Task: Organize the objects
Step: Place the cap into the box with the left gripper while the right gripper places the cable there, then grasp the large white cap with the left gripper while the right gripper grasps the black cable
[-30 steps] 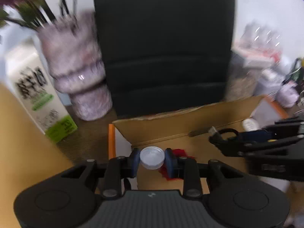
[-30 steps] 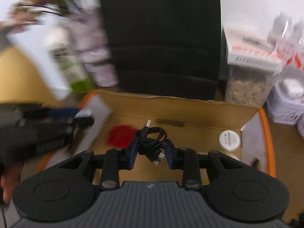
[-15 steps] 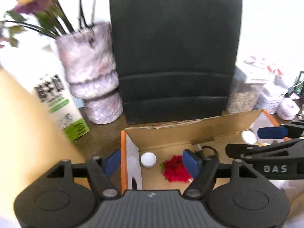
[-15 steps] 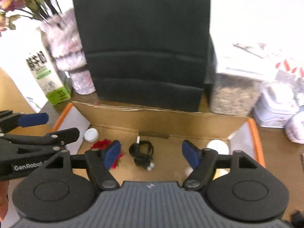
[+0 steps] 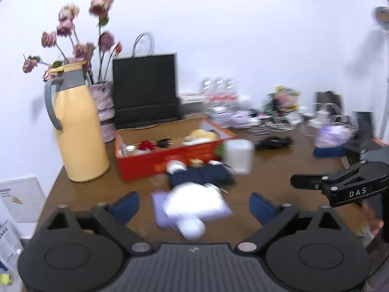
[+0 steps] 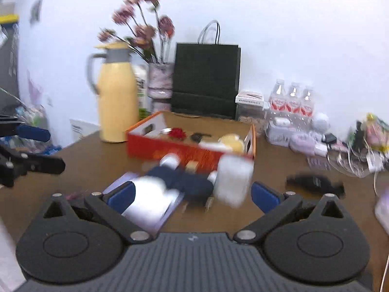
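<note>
Fingers of the left gripper are spreading to their widest, blue pads holding nothing; the blurred white object on a lilac flat packet lies on the table beneath the gap, not between the pads. The right gripper is likewise opening wide and empty, its pads framing the same near cluster: the white object, a dark navy folded cloth or pouch behind it, and a white squat cylindrical container to the right. Farther off stands the orange-red cardboard box, open at the top, already holding a small white cap, a red tufted item, a black coiled cable and a yellowish round item at its right end. Left of the box stands a tall yellow thermos jug with grey handle; behind it, a black paper bag and a vase of dried pink flowers. A small black item lies alone on the brown wooden table, far right. The step in hand appears to be selection of the next loose piece. Advisable practice: let the blur settle, assign one object to each gripper, approach low with the jaws straddling it squarely, and close only when the pads flank its sides, taking the white object without dragging the packet beneath.
</note>
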A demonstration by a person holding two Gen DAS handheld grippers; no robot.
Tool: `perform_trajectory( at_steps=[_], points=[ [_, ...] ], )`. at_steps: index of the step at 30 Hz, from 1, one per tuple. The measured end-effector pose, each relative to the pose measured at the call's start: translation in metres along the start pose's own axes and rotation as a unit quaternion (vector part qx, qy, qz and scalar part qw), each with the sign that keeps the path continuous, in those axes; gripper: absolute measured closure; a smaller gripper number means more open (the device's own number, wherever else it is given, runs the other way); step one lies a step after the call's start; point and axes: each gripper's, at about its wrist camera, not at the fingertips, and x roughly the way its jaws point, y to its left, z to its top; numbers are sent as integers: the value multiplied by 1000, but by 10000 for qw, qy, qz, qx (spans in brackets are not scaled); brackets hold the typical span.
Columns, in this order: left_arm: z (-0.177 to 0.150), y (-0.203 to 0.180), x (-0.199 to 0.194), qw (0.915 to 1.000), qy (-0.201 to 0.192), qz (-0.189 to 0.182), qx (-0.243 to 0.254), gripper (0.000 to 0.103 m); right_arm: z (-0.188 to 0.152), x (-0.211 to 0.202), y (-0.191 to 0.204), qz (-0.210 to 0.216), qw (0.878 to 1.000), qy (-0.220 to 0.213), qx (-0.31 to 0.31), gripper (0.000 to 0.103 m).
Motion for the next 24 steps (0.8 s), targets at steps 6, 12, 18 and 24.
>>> perform_trajectory(
  at_steps=[6, 12, 18, 24],
  points=[
    [-42, -24, -17, 9989, 418, -184, 96, 1, -67, -25, 18, -374, 9979, 469, 258, 0],
    [-39, -22, 1, 9986, 423, 303, -127, 3, -62, -12, 17, -601, 9965, 470, 333, 0],
    [-35, -9, 63, 9973, 680, 208, -189, 18, -53, 18, 13, -538, 9979, 349, 122, 12],
    [-27, 3, 137, 9941, 1006, 346, -215, 31, -18, 100, -8, -470, 9979, 397, 196, 26]
  ],
)
